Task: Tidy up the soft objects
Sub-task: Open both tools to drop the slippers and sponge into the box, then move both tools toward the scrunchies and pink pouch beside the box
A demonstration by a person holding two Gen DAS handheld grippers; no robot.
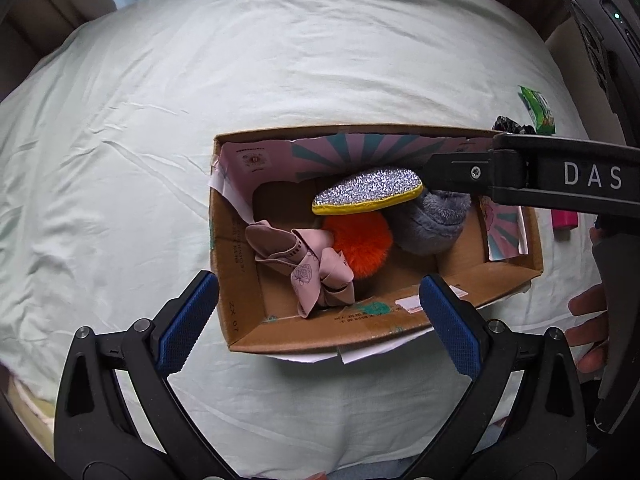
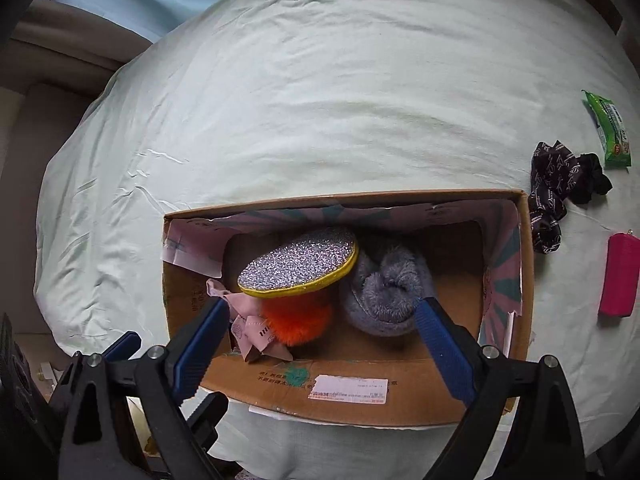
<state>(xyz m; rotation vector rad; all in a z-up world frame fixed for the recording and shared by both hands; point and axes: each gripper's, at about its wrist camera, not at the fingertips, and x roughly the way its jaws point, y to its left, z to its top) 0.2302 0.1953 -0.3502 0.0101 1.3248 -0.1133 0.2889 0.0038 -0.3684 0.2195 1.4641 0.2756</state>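
Nearest in the left wrist view, the left gripper (image 1: pixel 320 320) hangs over the near edge of the cardboard box (image 1: pixel 240 312) with its blue-padded fingers (image 1: pixel 186 324) spread wide and nothing between them. In the right wrist view the right gripper (image 2: pixel 320 340) is likewise spread wide and empty, its blue pads (image 2: pixel 442 350) reaching over the near wall of the box (image 2: pixel 360 408) — one tip by the pink fabric, the other beside the grey piece.

The box sits on a pale green sheet (image 1: pixel 280 60) and holds the soft things. At its near left lies a crumpled pink fabric bow (image 1: pixel 308 264), with an orange fluffy pom-pom (image 1: pixel 360 242) touching its right side. Right of the pom-pom is a grey furry item (image 1: pixel 434 220). A silver glitter pad with a yellow rim (image 1: pixel 368 192) rests tilted on top of the pom-pom and leans against the grey item. The right wrist view shows the same pile: bow (image 2: pixel 256 328), pom-pom (image 2: pixel 298 316), grey item (image 2: pixel 386 296), glitter pad (image 2: pixel 298 262). The box's inner walls carry torn pink-and-teal printed paper (image 1: pixel 352 152).

Outside the box on the right, on the sheet (image 2: pixel 320 100), lies a pink pouch (image 2: pixel 620 276); farther off, a dark patterned scrunchie (image 2: pixel 560 188) just beside the box's far right corner, and beyond it a green packet (image 2: pixel 610 136). A hand (image 1: pixel 588 320) shows at the right edge of the left wrist view, on the right gripper's body.
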